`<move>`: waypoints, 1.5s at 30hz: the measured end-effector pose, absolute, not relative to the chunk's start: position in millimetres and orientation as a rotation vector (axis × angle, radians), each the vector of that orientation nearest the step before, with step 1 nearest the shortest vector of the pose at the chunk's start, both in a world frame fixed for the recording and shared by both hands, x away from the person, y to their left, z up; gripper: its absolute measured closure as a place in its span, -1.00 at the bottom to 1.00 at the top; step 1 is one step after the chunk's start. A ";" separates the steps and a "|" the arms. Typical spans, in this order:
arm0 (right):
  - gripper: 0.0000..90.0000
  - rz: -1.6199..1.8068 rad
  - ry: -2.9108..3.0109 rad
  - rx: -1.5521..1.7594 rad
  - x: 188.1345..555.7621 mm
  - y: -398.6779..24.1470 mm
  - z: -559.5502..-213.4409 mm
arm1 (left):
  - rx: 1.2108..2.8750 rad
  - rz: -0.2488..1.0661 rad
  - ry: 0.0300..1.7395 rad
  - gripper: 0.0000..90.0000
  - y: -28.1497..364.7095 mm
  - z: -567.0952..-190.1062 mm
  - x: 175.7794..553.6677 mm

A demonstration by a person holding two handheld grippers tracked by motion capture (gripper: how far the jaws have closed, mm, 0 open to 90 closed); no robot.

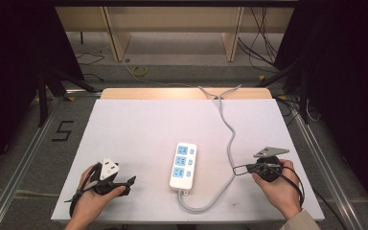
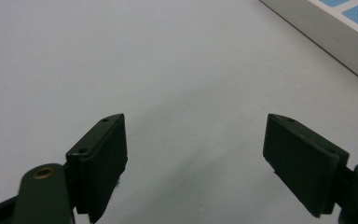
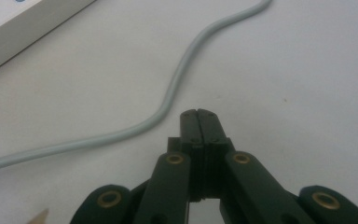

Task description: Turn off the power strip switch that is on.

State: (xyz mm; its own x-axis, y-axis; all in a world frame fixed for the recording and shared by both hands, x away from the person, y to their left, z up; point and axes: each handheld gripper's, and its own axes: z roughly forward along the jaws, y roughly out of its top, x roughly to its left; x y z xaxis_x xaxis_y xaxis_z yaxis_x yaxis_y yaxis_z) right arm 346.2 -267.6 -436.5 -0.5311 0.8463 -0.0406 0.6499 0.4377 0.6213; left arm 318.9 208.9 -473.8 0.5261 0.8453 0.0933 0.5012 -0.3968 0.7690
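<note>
The left hand-held gripper (image 2: 196, 158) is hovering wide open over the bare surface (image 2: 144, 60), power strip (image 2: 335, 32) lying just ahead.

A white plastic power strip (image 1: 183, 166) with three pale blue socket panels lies flat on the white table (image 1: 139, 134), near its front edge, long side running front to back. Its grey round cable (image 1: 229, 129) leaves the near end, loops rightward, and snakes to the table's far edge.

L gripper (image 2: 196, 158) jaws wide apart, R gripper (image 3: 198, 114) jaws pressed together, empty
</note>
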 end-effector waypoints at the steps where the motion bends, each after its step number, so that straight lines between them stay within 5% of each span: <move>1: 1.00 0.787 2.352 1.270 346.6 -265.2 -435.6 | 2.069 0.632 1.090 -0.52 208.8 -473.9 319.1; 45: 1.00 0.824 2.429 1.191 350.5 -225.3 -424.1 | 2.082 0.642 1.081 -0.53 206.6 -474.2 319.7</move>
